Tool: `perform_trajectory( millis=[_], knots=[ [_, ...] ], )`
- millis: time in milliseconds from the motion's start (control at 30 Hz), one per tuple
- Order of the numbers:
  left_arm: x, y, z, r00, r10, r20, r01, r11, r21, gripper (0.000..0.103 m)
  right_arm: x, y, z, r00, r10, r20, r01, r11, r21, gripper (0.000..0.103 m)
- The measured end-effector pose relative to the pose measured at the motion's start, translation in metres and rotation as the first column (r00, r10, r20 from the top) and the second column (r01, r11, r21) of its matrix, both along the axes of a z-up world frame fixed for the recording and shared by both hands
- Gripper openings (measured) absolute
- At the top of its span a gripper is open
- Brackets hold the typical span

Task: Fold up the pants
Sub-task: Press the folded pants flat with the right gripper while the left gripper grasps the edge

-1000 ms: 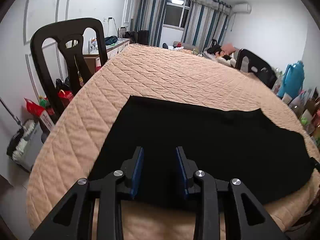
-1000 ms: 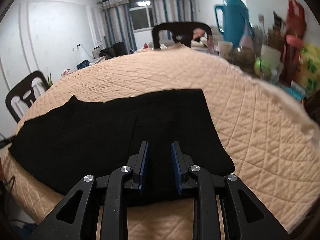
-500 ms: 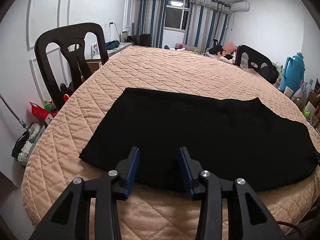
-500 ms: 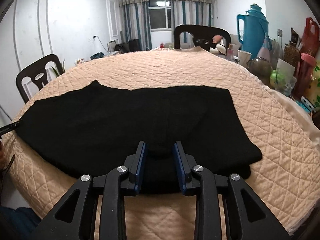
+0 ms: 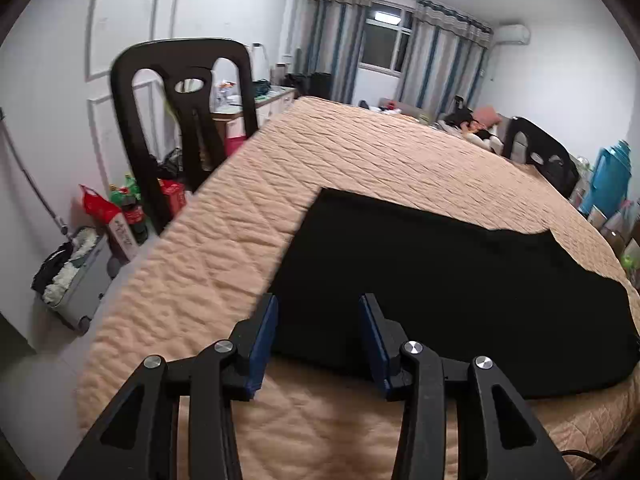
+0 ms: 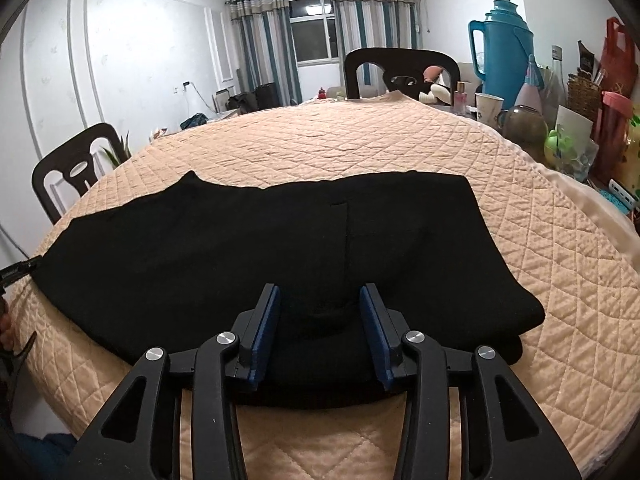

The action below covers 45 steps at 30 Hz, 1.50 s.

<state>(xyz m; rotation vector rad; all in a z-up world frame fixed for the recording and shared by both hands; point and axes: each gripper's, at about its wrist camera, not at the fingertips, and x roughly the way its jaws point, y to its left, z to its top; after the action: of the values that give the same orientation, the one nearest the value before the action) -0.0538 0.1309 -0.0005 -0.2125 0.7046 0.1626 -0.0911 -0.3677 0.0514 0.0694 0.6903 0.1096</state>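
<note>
Black pants lie flat across the quilted beige table cover, folded lengthwise. In the right wrist view the pants stretch from the waist end at the right to the leg end at the far left. My left gripper is open and empty, just above the near edge of the leg end, at its left corner. My right gripper is open and empty over the near edge of the waist end, where the cloth bunches slightly between the fingers.
A black chair stands at the table's left edge, another chair at the far side. A blue thermos, cups and bottles crowd the right edge. Bags and a bin sit on the floor to the left.
Both grippers pulled back toward the near edge, then the left one swung left and closer to the leg-end corner. The right gripper's jaws opened wider. The pants stayed put.
</note>
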Motion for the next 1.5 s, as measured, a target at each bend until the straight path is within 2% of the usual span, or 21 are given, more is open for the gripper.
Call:
perform_trajectory(
  millis=[67,167,233,333,400,500,700,800,900,1000,1067,1100,1133,1267,1333,1500],
  knots=[
    [-0.003,0.008,0.003,0.999,0.033,0.003,-0.033,0.999,0.008,0.045,0.001,0.002,0.001,1.000,0.009,0.003,-0.009,1.000,0.003,0.042],
    [-0.007,0.016,0.005,0.999,0.046,-0.007,-0.046,0.998,-0.033,0.045,0.001,0.006,0.003,1.000,0.020,0.007,-0.020,1.000,-0.003,0.042],
    [-0.010,0.014,0.005,0.999,0.033,-0.029,-0.035,0.994,-0.099,0.045,0.002,0.006,0.003,1.000,0.021,0.005,-0.021,1.000,0.001,0.042],
    [-0.018,0.010,0.003,0.996,0.065,-0.068,-0.078,0.975,-0.208,0.045,0.000,0.005,0.005,1.000,0.020,0.012,-0.020,1.000,0.010,0.042],
    [-0.019,0.003,0.001,0.994,0.059,-0.087,-0.078,0.968,-0.239,0.045,0.001,0.004,0.006,1.000,0.020,0.013,-0.020,1.000,0.016,0.042],
    [-0.018,-0.007,-0.002,0.994,0.067,-0.088,-0.084,0.974,-0.209,0.045,0.001,0.006,0.006,1.000,0.024,0.016,-0.024,1.000,0.017,0.042],
    [-0.011,0.001,-0.008,0.995,0.097,-0.021,-0.099,0.966,-0.238,0.047,0.001,0.008,0.006,0.999,0.034,0.030,-0.035,0.999,0.030,0.042],
    [-0.009,0.001,-0.007,0.996,0.085,0.015,-0.079,0.967,-0.242,0.057,0.003,0.010,0.006,0.999,0.037,0.030,-0.038,0.999,0.038,0.042],
    [-0.005,-0.002,-0.008,0.996,0.079,0.044,-0.066,0.970,-0.232,0.058,0.004,0.011,0.005,0.998,0.046,0.033,-0.047,0.998,0.042,0.042],
    [-0.003,0.000,-0.008,0.995,0.080,0.061,-0.062,0.964,-0.259,0.058,0.004,0.013,0.006,0.998,0.051,0.037,-0.053,0.998,0.040,0.042],
    [-0.002,0.002,-0.009,0.995,0.084,0.062,-0.065,0.963,-0.263,0.052,0.003,0.012,0.006,0.998,0.052,0.039,-0.054,0.998,0.044,0.042],
    [-0.001,0.002,-0.010,0.995,0.086,0.058,-0.068,0.962,-0.266,0.040,0.003,0.012,0.006,0.998,0.051,0.040,-0.053,0.998,0.046,0.042],
    [0.000,0.004,-0.011,0.995,0.082,0.048,-0.066,0.959,-0.274,0.035,0.003,0.012,0.007,0.998,0.050,0.041,-0.052,0.997,0.048,0.042],
    [0.003,0.007,-0.010,0.995,0.094,0.039,-0.080,0.959,-0.272,0.023,0.003,0.012,0.007,0.998,0.050,0.045,-0.052,0.997,0.054,0.042],
    [0.005,0.007,-0.008,0.996,0.082,0.037,-0.068,0.955,-0.290,0.010,0.003,0.013,0.006,0.998,0.049,0.043,-0.052,0.997,0.054,0.043],
    [0.012,-0.004,0.007,0.997,0.022,0.080,0.004,0.948,-0.319,0.008,0.002,0.014,0.007,0.998,0.051,0.047,-0.054,0.997,0.054,0.042]
  ],
)
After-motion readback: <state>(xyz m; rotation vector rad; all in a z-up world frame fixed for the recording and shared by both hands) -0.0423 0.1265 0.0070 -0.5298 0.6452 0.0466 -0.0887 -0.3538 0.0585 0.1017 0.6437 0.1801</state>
